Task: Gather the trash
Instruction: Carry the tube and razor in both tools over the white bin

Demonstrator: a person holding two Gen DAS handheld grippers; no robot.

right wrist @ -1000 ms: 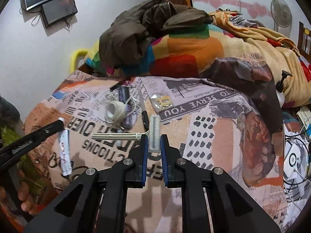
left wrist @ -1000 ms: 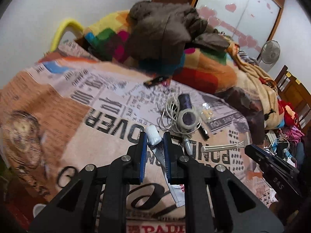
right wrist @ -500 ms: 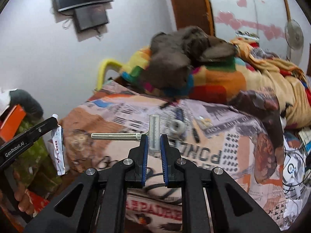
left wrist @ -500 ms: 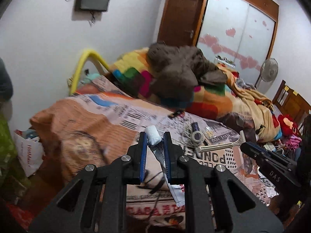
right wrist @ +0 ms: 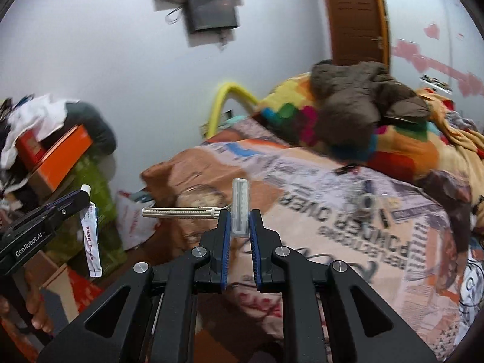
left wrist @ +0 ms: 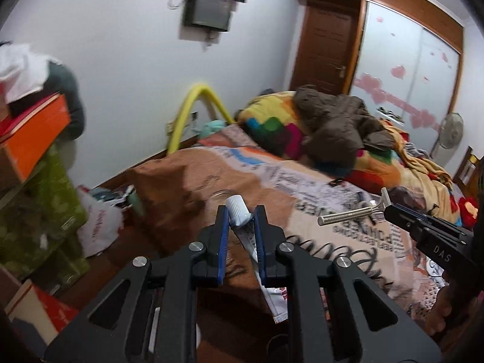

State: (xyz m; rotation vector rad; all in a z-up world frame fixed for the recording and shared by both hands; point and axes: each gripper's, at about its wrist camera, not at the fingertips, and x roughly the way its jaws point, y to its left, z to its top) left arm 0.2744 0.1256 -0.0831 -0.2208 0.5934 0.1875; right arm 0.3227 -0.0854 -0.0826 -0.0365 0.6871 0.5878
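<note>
With both pieces of trash lifted clear of the bed point(left wrist: 302, 187), my left claw point(left wrist: 240, 217) is clamped just under the cap of the toothpaste tube point(left wrist: 257, 251), so it dangles. My right claw point(right wrist: 240, 222) pinches the razor point(right wrist: 240, 208) head, handle sideways.

soft printed cloth bedspread point(left wrist: 305, 181); glossy white plastic tube point(left wrist: 242, 211); ribbed plastic razor point(right wrist: 187, 212); polished wooden door point(left wrist: 325, 45).
</note>
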